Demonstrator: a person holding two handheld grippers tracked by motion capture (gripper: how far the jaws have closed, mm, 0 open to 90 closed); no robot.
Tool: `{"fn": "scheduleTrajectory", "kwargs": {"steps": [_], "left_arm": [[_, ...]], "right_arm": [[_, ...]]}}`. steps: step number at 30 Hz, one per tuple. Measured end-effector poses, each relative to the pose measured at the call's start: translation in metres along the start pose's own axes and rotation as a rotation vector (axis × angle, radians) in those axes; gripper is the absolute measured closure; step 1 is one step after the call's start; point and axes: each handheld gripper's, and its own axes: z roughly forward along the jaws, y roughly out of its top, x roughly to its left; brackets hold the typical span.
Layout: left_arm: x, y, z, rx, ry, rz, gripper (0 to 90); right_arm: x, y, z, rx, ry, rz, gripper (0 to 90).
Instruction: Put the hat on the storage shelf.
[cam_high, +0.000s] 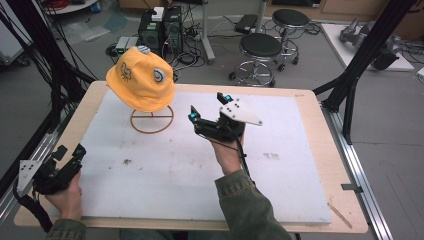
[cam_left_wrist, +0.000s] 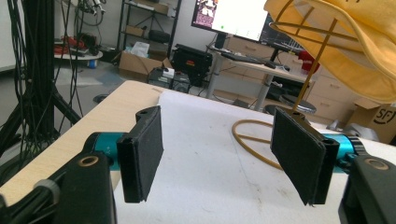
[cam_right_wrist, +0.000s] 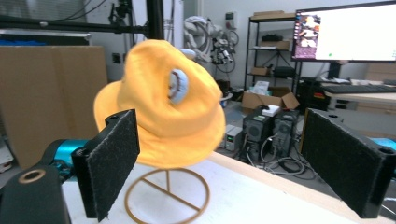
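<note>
A yellow bucket hat (cam_high: 141, 78) with a round blue patch sits on a thin wire stand (cam_high: 152, 119) at the back left of the white mat (cam_high: 280, 165). My right gripper (cam_high: 208, 106) hovers open just right of the stand, and its view looks at the hat (cam_right_wrist: 163, 112) over the stand's ring base (cam_right_wrist: 167, 196). My left gripper (cam_high: 70, 151) is open at the table's front left corner. From it, the hat's brim (cam_left_wrist: 345, 42) hangs at upper right above the stand's stem and ring (cam_left_wrist: 254, 140). Nothing is between either pair of jaws.
The mat covers a wooden table (cam_high: 327, 150) with a bare rim on all sides. Black frame posts (cam_high: 360, 55) rise at right and cables hang at left. Stools (cam_high: 260, 55) and computer boxes (cam_high: 160, 27) stand on the floor beyond the far edge.
</note>
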Motion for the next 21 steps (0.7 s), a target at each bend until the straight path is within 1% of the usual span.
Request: {"fn": "scheduleTrajectory", "kwargs": {"steps": [3, 4, 5, 6, 7, 10, 11, 14, 17, 18, 20, 21], "left_arm": [[0.0, 0.0, 0.0, 0.002, -0.004, -0.001, 34.4], [0.0, -0.001, 0.0, 0.007, -0.006, -0.003, 34.4], [0.001, -0.002, 0.002, 0.011, -0.005, -0.006, 34.4], [0.001, -0.002, 0.002, 0.011, -0.005, -0.006, 34.4], [0.001, -0.002, 0.002, 0.012, -0.007, -0.008, 34.4], [0.0, -0.002, 0.002, 0.009, -0.01, -0.004, 34.4], [0.0, -0.002, 0.002, 0.009, -0.009, -0.004, 34.4], [0.0, -0.002, 0.002, 0.011, -0.009, -0.004, 34.4], [0.0, -0.002, 0.001, 0.014, -0.01, 0.0, 34.4], [0.0, -0.002, 0.001, 0.014, -0.011, 0.0, 34.4], [-0.001, -0.002, 0.002, 0.015, -0.011, 0.003, 34.4], [-0.001, -0.002, 0.002, 0.015, -0.011, 0.003, 34.4]], "right_arm": [[-0.007, -0.005, -0.011, -0.005, -0.003, 0.028, 11.0], [-0.007, -0.005, -0.011, -0.005, -0.003, 0.028, 11.0], [-0.011, -0.009, -0.019, -0.005, -0.007, 0.033, 11.0], [-0.011, -0.009, -0.019, -0.005, -0.007, 0.033, 11.0], [-0.016, -0.013, -0.025, -0.006, -0.016, 0.028, 11.0], [-0.021, -0.018, -0.036, 0.008, -0.035, 0.024, 11.0], [-0.023, -0.02, -0.04, 0.0, -0.045, 0.022, 11.0], [-0.03, -0.024, -0.051, -0.002, -0.063, 0.025, 11.0], [-0.037, -0.027, -0.063, 0.005, -0.095, 0.027, 11.0], [-0.04, -0.028, -0.068, -0.007, -0.108, 0.027, 11.0], [-0.047, -0.03, -0.077, -0.01, -0.136, 0.035, 11.0], [-0.047, -0.03, -0.077, -0.01, -0.136, 0.035, 11.0]]}}
